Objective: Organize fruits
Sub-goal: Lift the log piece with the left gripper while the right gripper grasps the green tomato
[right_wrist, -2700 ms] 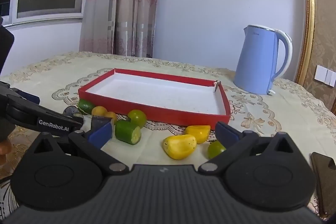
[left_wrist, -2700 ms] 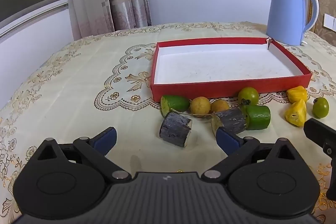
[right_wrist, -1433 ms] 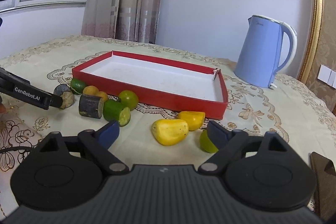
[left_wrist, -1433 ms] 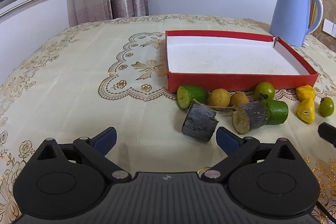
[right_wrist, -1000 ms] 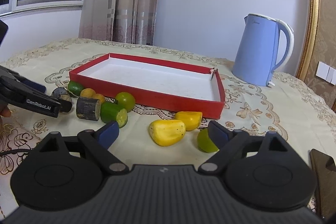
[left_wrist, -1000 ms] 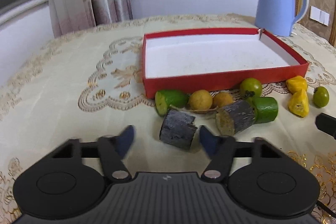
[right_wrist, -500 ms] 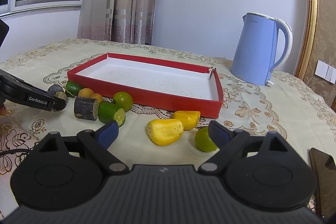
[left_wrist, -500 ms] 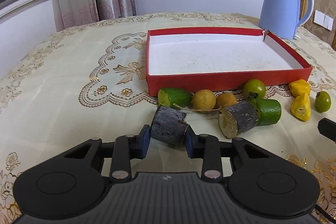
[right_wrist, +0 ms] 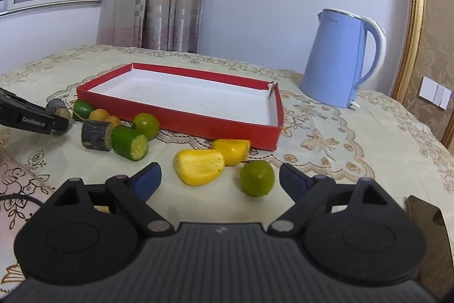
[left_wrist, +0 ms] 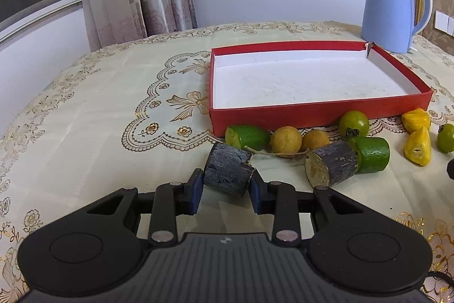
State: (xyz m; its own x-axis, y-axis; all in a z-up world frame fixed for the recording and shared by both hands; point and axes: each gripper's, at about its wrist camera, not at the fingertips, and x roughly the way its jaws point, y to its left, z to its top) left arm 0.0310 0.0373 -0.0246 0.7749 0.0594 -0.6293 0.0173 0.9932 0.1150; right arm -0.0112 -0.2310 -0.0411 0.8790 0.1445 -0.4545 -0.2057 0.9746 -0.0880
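Fingers of the left gripper pinch a dark cane chunk just before the red tray, while the right gripper, spread wide & closing, frames a lime.

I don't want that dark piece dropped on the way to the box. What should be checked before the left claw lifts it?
1. Grip: left claw is shut on the dark cylindrical bark-skinned chunk, a blue pad on each side: ok.
2. Depth of hold: pads catch only the chunk's near end: not ok.
3. Destination: shallow red cardboard box with white floor holds nothing: ok.
4. Neighbours: the thin stem by the chunk's far end joins the two round tan fruits; whether it touches the chunk: cannot tell.
5. Other claw: right claw, jaws closing, nothing gripped, sits by the small round green fruit, away from the lift path: ok.
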